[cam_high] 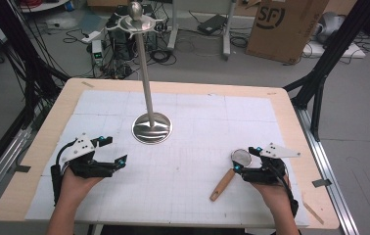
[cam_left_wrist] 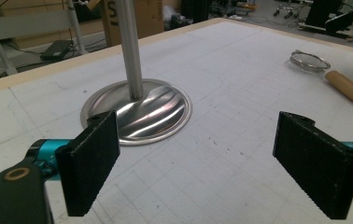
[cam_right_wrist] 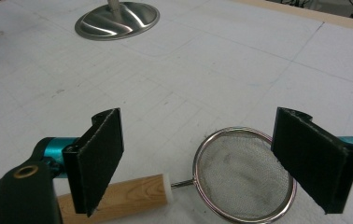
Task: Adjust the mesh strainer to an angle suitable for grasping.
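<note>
Right gripper view is showing the right tool [cam_right_wrist: 195,158] hovering wide open and empty over the strainer [cam_right_wrist: 244,172] lying on the bench [cam_high: 188,161], seemingly lining up a grasp near its wooden handle [cam_right_wrist: 132,193], while the left tool [cam_left_wrist: 195,163] is waiting open and empty beside the steel stand [cam_high: 151,128].

The high view looks forward and down from above the person's side onto the whole white gridded table mat [cam_high: 197,142]. Each gripper view sits low and close to it, looking along its own jaws. All three share the polished round steel stand base [cam_high: 152,128] [cam_left_wrist: 137,112] [cam_right_wrist: 117,20] and the wooden-handled mesh strainer [cam_high: 236,166] [cam_left_wrist: 326,74] [cam_right_wrist: 240,175].
</note>
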### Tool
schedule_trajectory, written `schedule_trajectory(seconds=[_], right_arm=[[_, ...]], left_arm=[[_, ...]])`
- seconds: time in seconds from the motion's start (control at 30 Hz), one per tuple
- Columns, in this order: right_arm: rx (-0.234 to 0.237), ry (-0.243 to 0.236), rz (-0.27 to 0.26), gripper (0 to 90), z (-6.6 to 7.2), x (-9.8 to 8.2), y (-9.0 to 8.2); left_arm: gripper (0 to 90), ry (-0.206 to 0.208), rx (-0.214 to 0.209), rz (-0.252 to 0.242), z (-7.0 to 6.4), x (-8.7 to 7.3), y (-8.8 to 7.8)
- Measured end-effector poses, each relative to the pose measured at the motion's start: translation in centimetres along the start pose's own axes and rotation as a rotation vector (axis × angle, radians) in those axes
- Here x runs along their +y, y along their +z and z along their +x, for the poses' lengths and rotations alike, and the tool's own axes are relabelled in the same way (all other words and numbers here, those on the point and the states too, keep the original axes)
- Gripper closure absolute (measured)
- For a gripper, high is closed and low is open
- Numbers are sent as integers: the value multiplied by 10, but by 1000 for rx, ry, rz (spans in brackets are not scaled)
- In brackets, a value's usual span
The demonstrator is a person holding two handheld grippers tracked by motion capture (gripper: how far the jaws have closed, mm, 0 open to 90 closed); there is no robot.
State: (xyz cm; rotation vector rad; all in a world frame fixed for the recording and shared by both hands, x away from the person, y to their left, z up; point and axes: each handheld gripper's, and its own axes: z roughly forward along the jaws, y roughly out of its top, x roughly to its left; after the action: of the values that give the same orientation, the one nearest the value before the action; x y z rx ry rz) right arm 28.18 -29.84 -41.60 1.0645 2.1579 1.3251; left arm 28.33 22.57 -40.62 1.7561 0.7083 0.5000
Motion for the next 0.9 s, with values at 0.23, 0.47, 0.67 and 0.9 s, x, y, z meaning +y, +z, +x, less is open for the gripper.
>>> schedule_trajectory(seconds=[0.23, 0.47, 0.67, 0.9], right_arm=[[12, -1, 3, 160, 0, 0, 0], [45, -4, -10, 160, 0, -1, -5], [54, -19, -5, 183, -1, -1, -7], [94, -33, 0, 224, 1, -1, -7]], left_arm=[[154, 5, -7, 9, -1, 0, 1], [155, 19, -18, 8, -3, 1, 2], [156, 16, -14, 10, -3, 2, 1], [157, 18, -26, 14, -4, 1, 3]])
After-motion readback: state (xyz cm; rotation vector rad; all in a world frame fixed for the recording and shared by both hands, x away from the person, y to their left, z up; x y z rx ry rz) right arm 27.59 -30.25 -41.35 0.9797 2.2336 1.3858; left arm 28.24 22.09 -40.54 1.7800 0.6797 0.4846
